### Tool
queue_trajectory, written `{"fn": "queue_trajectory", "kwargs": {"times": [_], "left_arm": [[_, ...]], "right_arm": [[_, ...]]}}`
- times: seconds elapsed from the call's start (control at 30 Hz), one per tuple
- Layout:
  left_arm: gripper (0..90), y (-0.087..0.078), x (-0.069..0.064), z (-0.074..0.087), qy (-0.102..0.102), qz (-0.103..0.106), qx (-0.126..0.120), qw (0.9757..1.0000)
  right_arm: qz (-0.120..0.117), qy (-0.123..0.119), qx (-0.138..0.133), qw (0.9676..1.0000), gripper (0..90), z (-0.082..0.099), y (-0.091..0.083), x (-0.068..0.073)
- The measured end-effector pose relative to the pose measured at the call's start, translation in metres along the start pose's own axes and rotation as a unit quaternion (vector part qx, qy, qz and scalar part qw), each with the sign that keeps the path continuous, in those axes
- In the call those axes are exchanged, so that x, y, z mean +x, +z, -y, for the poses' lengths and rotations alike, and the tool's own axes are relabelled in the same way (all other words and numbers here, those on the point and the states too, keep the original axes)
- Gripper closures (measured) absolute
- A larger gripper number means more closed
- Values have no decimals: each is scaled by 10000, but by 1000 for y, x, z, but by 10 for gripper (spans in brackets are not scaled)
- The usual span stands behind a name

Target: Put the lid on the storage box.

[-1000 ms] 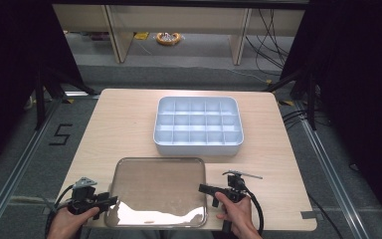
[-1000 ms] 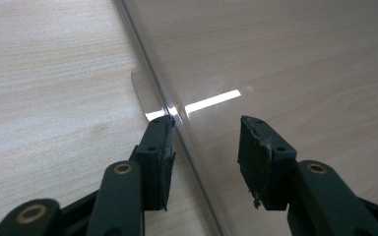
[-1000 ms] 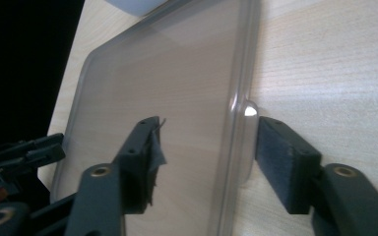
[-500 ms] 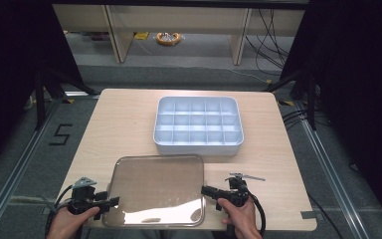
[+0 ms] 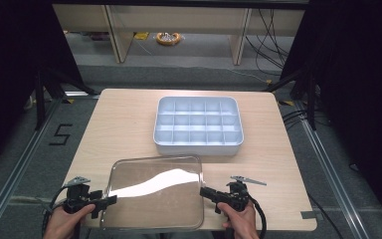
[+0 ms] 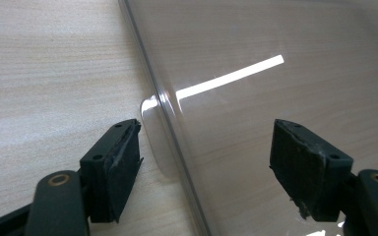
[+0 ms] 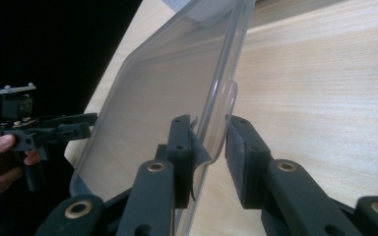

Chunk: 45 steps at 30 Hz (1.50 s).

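While the clear lid (image 5: pixel 154 194) lies at the near edge of the table (image 5: pixel 124 114), about 6 o'clock from the grey divided tray (image 5: pixel 198 125), a gripper sits at each short side; left gripper (image 5: pixel 110 200) at the lid's 9 o'clock, jaws apart after just opening, lid rim & its small tab (image 6: pixel 153 135) betw. them, pads not pressing; right gripper (image 5: pixel 205 191) at the lid's 3 o'clock, jaws just closing, now clamped on the lid's edge beside the tab on that side (image 7: pixel 229 105); in the right gripper view the lid tilts up off the wood w/ the left hand (image 7: pixel 0 162) and its gripper beyond, at approx. 9 o'clock; tray well apart from the lid, toward 12 o'clock.
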<state>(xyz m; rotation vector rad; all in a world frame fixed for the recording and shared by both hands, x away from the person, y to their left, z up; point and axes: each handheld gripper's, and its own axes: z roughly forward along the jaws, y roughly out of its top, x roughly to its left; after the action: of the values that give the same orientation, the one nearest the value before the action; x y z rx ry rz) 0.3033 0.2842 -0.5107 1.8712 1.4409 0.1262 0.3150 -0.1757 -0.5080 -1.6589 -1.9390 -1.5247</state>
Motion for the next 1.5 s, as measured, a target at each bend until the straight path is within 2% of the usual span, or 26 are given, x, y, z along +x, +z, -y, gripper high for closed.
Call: {"fn": "queue_trajectory", "kwargs": {"times": [0.07, 0.1, 0.13, 0.2, 0.23, 0.27, 0.3, 0.33, 0.4, 0.47, 0.5, 0.57, 0.6, 0.77, 0.9, 0.97, 1.03, 1.07, 1.13, 1.17, 1.27, 1.3, 1.33, 1.4, 1.5], "left_arm": [[314, 0, 0, 0, -51, 64, -4, 10000], [322, 1, 0, 0, -113, 140, -34, 9998], [381, 2, -2, 0, -249, 192, -97, 9995], [408, 2, -1, -1, -248, 230, -67, 9994], [450, 1, 1, -1, -124, 208, 32, 9997], [476, 3, 0, -1, -278, 291, -84, 9992], [509, 3, 2, -1, -249, 340, -27, 9991], [509, 4, 2, -1, -348, 386, -79, 9986], [534, 3, 3, -2, -383, 423, -99, 9983], [567, 0, 3, -3, -396, 476, -197, 9979], [622, -2, 4, -3, -438, 535, -320, 9971], [647, -7, 5, -4, -531, 663, -526, 9950], [673, -9, 5, -5, -551, 663, -578, 9946], [699, -21, -1, -15, -410, 631, -861, 9934], [712, -34, -9, -33, -236, 640, -1066, 9920], [723, -40, -14, -43, -183, 728, -1193, 9900], [726, -45, -20, -56, -77, 679, -1279, 9894], [727, -46, -24, -62, -63, 711, -1388, 9877], [727, -50, -29, -77, 58, 627, -1320, 9893], [729, -51, -32, -84, 94, 628, -1338, 9890], [729, -44, -37, -104, 70, 713, -1484, 9863], [729, -43, -39, -110, 85, 676, -1396, 9879], [729, -40, -41, -116, 91, 676, -1366, 9883], [728, -33, -45, -126, 130, 701, -1362, 9881], [728, -20, -49, -140, 66, 749, -1305, 9886]], "right_arm": [[-18, -37, -26, 10000, 746, 1, -1, 0], [-17, -41, -40, 10000, 752, 0, -2, 0], [-48, -28, -98, 9999, 757, 0, -1, 0], [-43, -59, -118, 9999, 762, -2, -3, -1], [-37, -63, -123, 9999, 762, -3, -5, -1], [-29, -70, -142, 9999, 764, -4, -6, -2], [-37, -54, -180, 9998, 768, -6, -8, -3], [-37, -54, -180, 9998, 768, -6, -8, -3], [-60, 13, -230, 9997, 771, -8, -9, -3], [-7, -2, -238, 9997, 776, -10, -10, -4], [-5, -17, -278, 9996, 784, -12, -12, -4], [-5, -28, -275, 9996, 788, -13, -13, -4], [9, -68, -303, 9995, 788, -16, -15, -2], [19, -213, -331, 9992, 788, -24, -19, 5], [13, -306, -447, 9985, 785, -36, -27, 13], [-2, -417, -568, 9975, 783, -48, -35, 18], [27, -470, -584, 9972, 781, -53, -38, 20], [30, -507, -629, 9967, 780, -57, -40, 21], [0, -496, -701, 9963, 780, -67, -45, 22], [26, -522, -779, 9956, 778, -76, -50, 22], [44, -532, -835, 9951, 778, -85, -54, 21], [40, -483, -859, 9951, 778, -89, -56, 21], [100, -483, -890, 9948, 777, -98, -60, 18], [145, -480, -921, 9945, 776, -103, -61, 15], [233, -442, -923, 9945, 774, -116, -66, 8]]}}
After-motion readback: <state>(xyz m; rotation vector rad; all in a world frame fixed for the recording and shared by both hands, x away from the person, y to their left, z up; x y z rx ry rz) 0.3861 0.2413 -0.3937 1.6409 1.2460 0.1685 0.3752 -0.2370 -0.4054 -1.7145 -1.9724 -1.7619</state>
